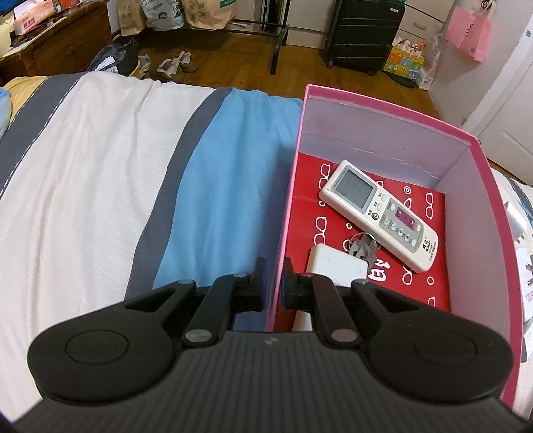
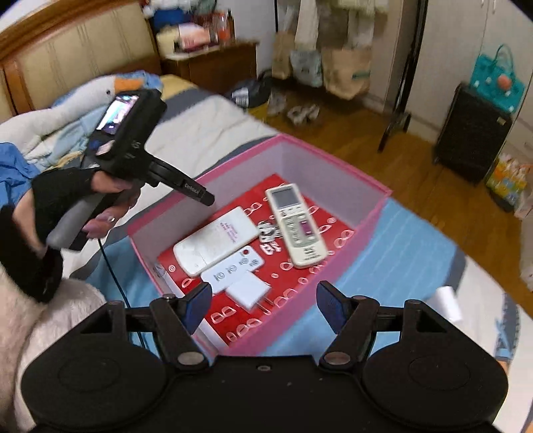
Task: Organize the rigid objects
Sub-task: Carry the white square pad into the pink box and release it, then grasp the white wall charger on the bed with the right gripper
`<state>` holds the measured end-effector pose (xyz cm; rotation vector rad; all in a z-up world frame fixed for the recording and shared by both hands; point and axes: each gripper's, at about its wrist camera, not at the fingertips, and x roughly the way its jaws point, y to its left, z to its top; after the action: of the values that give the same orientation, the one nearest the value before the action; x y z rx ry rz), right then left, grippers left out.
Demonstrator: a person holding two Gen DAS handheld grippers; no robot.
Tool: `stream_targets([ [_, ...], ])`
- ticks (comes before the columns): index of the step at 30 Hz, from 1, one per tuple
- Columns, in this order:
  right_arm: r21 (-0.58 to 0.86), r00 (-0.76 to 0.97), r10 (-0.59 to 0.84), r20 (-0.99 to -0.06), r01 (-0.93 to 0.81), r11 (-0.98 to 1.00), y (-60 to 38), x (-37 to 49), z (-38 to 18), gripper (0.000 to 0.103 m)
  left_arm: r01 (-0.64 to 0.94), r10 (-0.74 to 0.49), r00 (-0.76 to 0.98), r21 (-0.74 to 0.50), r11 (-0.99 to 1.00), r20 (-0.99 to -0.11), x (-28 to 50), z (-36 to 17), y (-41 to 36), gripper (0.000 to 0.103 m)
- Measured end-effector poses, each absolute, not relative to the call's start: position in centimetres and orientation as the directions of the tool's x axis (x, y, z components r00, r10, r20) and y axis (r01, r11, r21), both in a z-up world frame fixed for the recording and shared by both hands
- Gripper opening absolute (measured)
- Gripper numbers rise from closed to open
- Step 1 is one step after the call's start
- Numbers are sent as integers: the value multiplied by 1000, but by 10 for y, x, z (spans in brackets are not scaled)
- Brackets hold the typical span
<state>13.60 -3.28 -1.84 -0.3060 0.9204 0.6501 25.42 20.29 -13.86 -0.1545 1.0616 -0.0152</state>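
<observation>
A pink box (image 1: 393, 110) (image 2: 366, 229) stands on the bed with a red patterned sheet on its floor. In it lie a white AC remote (image 1: 379, 215) (image 2: 294, 223), keys (image 1: 363, 244) (image 2: 268, 231), a flat white device (image 2: 216, 241), a small white remote (image 2: 233, 266) and a white charger (image 2: 248, 289) (image 1: 336, 264). My left gripper (image 1: 273, 279) is shut on the box's left wall near the front corner; it shows from outside in the right wrist view (image 2: 200, 196). My right gripper (image 2: 263, 301) is open and empty above the box's near side.
The bed has a white, grey and blue cover (image 1: 230, 173). Pillows and a plush toy (image 2: 76, 103) lie at the headboard. A black suitcase (image 1: 363, 36), paper bags (image 1: 203, 13) and shoes (image 1: 173, 65) stand on the wood floor beyond the bed.
</observation>
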Motion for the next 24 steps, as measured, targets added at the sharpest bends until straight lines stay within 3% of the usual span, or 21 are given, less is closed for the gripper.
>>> stream_targets([
  [5, 48, 412, 351, -841, -590, 806, -88, 119, -31, 72, -60, -69, 486, -112, 992, -871, 255, -138, 200, 8],
  [15, 117, 412, 236, -880, -292, 949, -178, 107, -98, 73, -61, -51, 483, -92, 994, -874, 254, -138, 196, 8],
  [24, -22, 416, 93, -905, -264, 964, -187, 110, -139, 73, -63, -48, 480, -89, 994, -876, 254, -136, 197, 8],
])
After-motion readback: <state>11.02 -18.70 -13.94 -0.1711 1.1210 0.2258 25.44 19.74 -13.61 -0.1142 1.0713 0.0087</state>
